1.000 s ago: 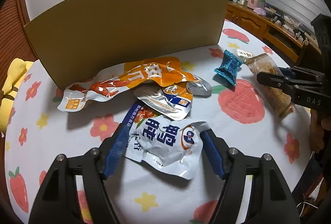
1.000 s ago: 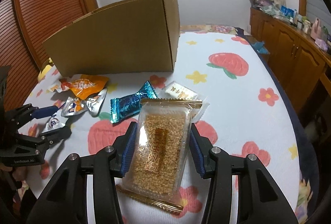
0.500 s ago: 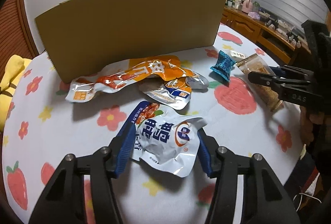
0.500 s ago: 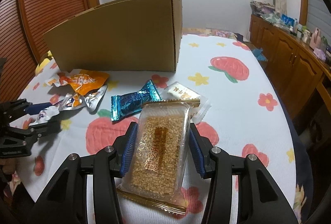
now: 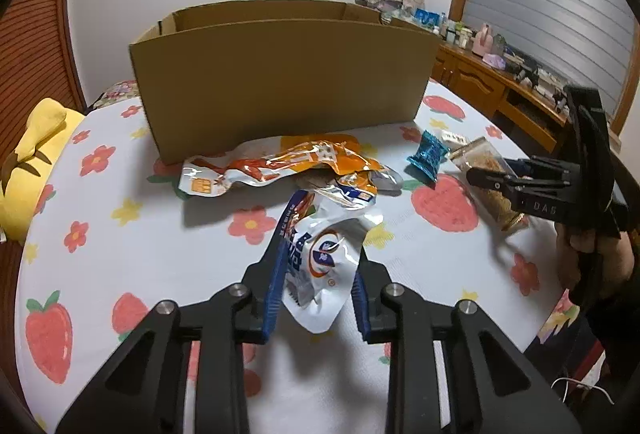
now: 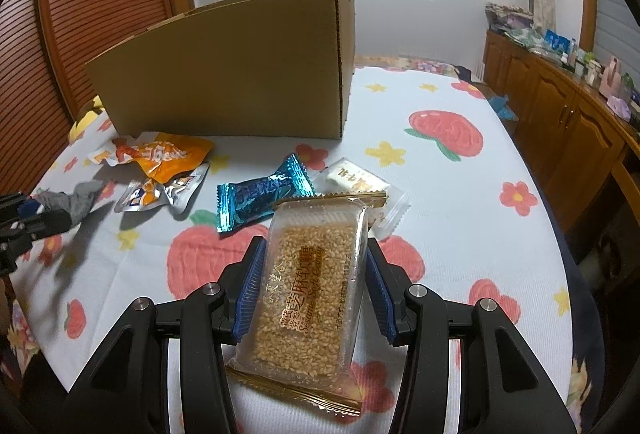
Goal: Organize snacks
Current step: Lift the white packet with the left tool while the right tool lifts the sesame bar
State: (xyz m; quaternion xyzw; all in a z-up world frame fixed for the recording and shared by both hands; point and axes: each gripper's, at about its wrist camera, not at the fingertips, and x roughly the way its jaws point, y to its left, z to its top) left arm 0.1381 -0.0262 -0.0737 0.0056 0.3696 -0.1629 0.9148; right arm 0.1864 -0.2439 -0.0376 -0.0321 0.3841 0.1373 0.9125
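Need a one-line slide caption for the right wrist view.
Right gripper shut on a sesame candy pack, with a blue candy and cardboard box ahead on the flowered tablecloth.

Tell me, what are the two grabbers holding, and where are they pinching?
The left gripper pinches the white-and-blue snack pouch by its two side edges. The right gripper pinches the sesame soft candy pack by its long sides, near the middle.

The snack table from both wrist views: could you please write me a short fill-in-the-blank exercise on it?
1. The left gripper is shut on the ____ and blue pouch.
2. The right gripper is shut on the ____ candy pack.
3. Behind the snacks stands an open ____ box.
4. The teal candy lies on the ____.

Missing words: white; sesame; cardboard; tablecloth
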